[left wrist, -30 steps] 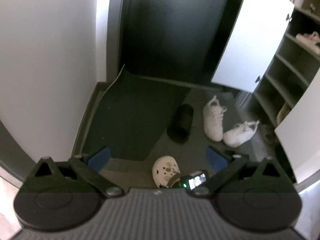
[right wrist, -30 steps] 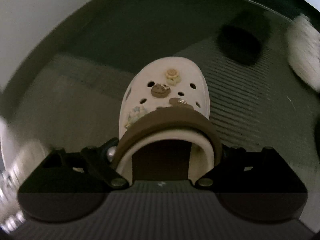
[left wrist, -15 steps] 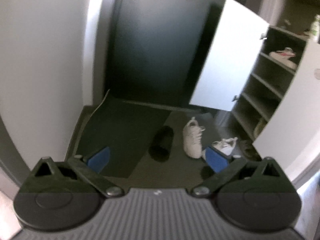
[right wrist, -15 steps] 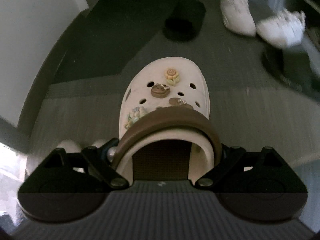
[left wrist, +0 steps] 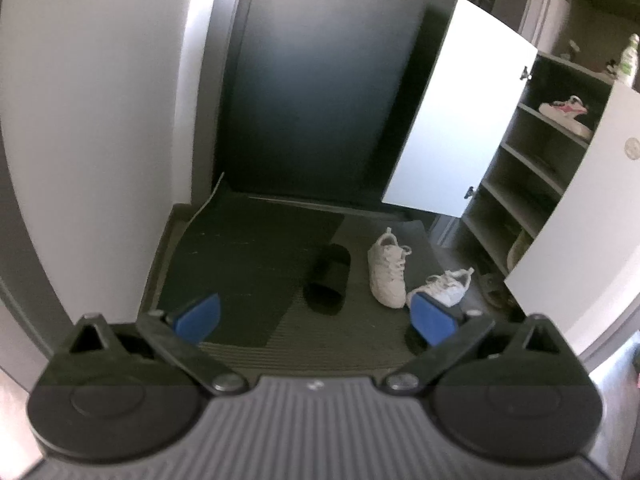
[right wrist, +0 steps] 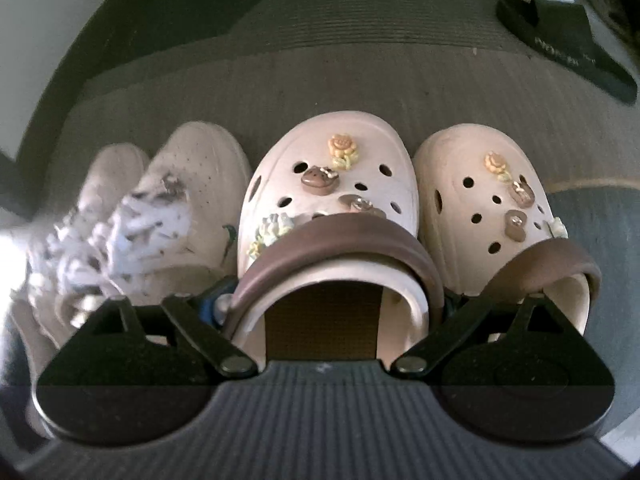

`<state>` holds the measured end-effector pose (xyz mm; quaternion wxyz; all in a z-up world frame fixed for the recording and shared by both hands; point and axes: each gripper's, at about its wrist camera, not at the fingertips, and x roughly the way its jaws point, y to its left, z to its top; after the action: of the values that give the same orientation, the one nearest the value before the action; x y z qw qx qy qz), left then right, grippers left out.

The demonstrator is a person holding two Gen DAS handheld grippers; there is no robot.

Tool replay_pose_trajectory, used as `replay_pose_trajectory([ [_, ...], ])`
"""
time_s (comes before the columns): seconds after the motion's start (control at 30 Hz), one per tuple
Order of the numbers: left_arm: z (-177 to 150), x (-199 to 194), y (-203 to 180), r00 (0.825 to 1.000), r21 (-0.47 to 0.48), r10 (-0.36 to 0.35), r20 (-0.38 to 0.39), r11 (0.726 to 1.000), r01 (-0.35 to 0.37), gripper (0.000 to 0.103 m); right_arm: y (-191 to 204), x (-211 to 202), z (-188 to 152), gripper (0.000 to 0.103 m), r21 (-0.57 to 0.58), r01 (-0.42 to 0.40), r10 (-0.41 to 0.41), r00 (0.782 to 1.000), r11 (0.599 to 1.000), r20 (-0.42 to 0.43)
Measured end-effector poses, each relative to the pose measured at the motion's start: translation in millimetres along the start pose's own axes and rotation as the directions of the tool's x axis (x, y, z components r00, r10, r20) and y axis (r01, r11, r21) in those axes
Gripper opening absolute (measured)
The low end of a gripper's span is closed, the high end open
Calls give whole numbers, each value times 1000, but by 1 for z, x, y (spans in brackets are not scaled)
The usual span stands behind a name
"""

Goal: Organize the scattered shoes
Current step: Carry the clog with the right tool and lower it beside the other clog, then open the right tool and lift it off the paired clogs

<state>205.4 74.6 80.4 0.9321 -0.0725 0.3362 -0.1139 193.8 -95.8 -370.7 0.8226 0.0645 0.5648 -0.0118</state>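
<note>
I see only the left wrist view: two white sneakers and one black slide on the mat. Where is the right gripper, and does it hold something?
Observer: The right gripper has its jaws shut on a cream clog, at the heel end.
Operator: Is its pair near?
Observer: The matching clog stands just right of it, toes pointing the same way.
Operator: And on its left side?
Observer: A white lace-up sneaker sits close beside the held clog.

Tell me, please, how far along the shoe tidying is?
Partly done: a matching clog and pale sneakers already sit lined up. The right gripper holds the clog beside its mate. Left: black slide and two white sneakers; the left gripper is empty.
</note>
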Motion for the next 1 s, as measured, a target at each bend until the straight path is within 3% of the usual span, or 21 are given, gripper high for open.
replay_pose_trajectory([
  [0.13, 1, -1, 2, 1000, -4, -13, -2, 1000, 13, 103, 0, 2, -6, 103, 1, 9, -9, 1000, 1000, 13],
  [0.23, 1, -1, -1, 999, 2, -32, -4, 999, 32, 103, -1, -2, -8, 103, -19, -64, 64, 998, 998, 4],
  [0.33, -2, -1, -8, 999, 28, -52, -14, 998, 52, 103, -11, -24, -4, 103, -33, -154, 156, 985, 987, 70],
  [0.37, -4, -1, -10, 998, 37, -58, -19, 998, 59, 103, -14, -31, -3, 103, -40, -184, 187, 978, 982, 93],
  [0.4, -6, 0, -13, 997, 45, -66, -29, 997, 67, 103, -22, -46, -2, 103, -41, -218, 222, 960, 975, 171],
  [0.53, -14, 2, -18, 994, 61, -86, -64, 994, 90, 103, -44, -78, -15, 103, 6, -238, 221, 911, 971, 349],
  [0.6, -17, 2, -18, 994, 60, -86, -73, 994, 90, 103, -64, -80, -34, 102, 64, -382, 336, 872, 922, 357],
  [0.63, -18, 3, -16, 993, 59, -84, -81, 994, 89, 103, -67, -79, -40, 100, 77, -398, 350, 870, 914, 348],
  [0.73, -21, 6, -11, 992, 51, -73, -104, 996, 78, 103, -85, -68, -75, 99, 182, -391, 325, 894, 902, 309],
  [0.8, -22, 8, -4, 991, 33, -68, -119, 997, 72, 103, -85, -63, -84, 98, 167, -308, 253, 924, 937, 285],
  [0.83, -22, 9, -2, 990, 26, -66, -122, 997, 70, 103, -85, -63, -85, 96, 154, -292, 242, 929, 944, 280],
  [0.93, -21, 9, 7, 991, 10, -57, -120, 998, 59, 103, -63, -56, -84, 84, -28, -93, 97, 964, 995, 247],
  [1.0, -20, 9, 11, 991, -3, -54, -119, 999, 54, 103, -58, -52, -85, 79, -38, -11, 21, 967, 999, 255],
])
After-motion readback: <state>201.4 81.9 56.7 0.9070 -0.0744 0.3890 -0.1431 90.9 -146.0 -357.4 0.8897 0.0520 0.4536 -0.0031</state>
